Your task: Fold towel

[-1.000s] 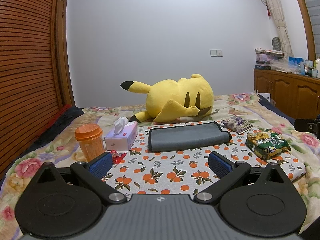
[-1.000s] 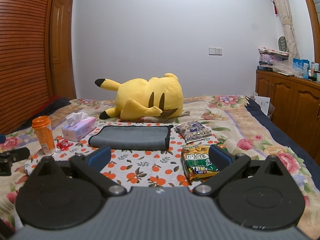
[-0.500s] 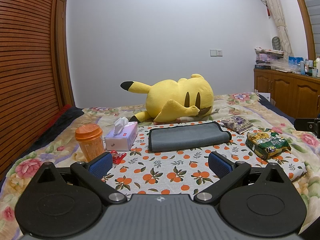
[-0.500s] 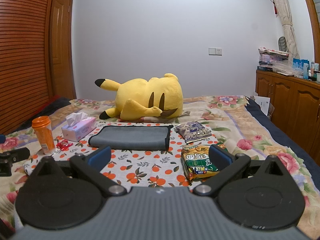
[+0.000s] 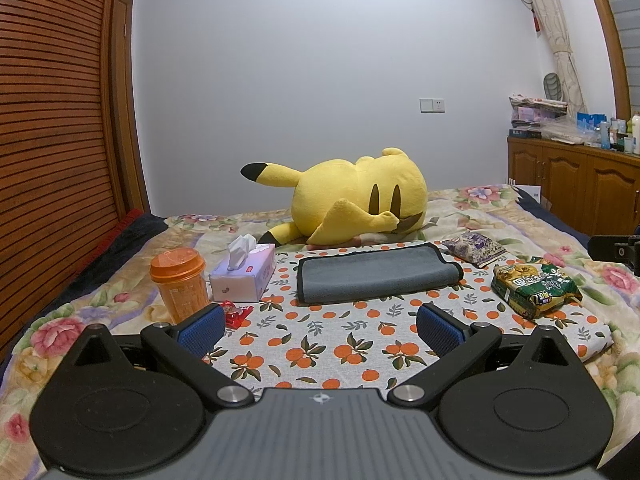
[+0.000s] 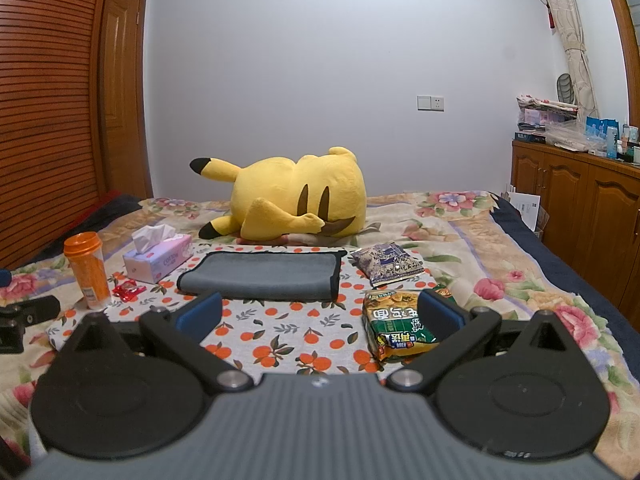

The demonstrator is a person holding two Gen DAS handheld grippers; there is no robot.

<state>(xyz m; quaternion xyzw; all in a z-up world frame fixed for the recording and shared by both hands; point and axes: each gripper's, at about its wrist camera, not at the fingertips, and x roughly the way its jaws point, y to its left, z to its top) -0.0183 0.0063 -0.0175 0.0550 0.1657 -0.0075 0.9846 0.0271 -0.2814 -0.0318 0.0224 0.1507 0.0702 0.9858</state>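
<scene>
A plain pale wall point(image 5: 320, 80) closes the far end of the room, with a white switch plate point(image 5: 432, 105) on it. A slatted wooden wardrobe point(image 5: 48, 140) stands on the left beside a wooden door point(image 6: 124, 92). On the right stands a wooden cabinet point(image 6: 580, 208), its top cluttered, with a tied curtain point(image 6: 576, 40) above. A floral bedspread point(image 6: 460, 232) covers the bed.

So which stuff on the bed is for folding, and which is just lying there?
For the job:
- grey towel
- left tongs, open
- right tongs, open

Just lying about:
- yellow plush toy
- tissue box
- orange cup
- green snack bag
- purple snack bag
- red candy
</scene>
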